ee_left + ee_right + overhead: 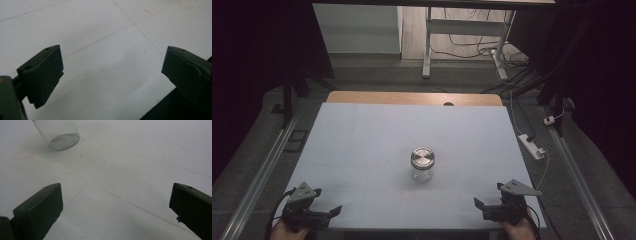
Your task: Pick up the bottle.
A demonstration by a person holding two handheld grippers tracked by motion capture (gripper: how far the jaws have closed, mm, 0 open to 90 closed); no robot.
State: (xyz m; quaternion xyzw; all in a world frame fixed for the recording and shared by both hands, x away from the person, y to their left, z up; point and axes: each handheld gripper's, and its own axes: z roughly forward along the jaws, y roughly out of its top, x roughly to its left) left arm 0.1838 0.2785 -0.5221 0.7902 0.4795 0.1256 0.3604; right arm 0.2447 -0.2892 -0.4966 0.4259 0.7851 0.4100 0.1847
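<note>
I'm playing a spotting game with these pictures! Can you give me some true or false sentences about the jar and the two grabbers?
1. The glass jar stands upright near the middle of the white table. True.
2. The jar has no lid. False: a round silver lid sits on top of it.
3. The left gripper is squeezing the jar. False: its jaws are open with nothing between them, far from the jar at the near edge.
4. The right gripper is open and holds nothing. True.
5. The jar is full of red sweets. False: its glass looks clear and empty.
</note>
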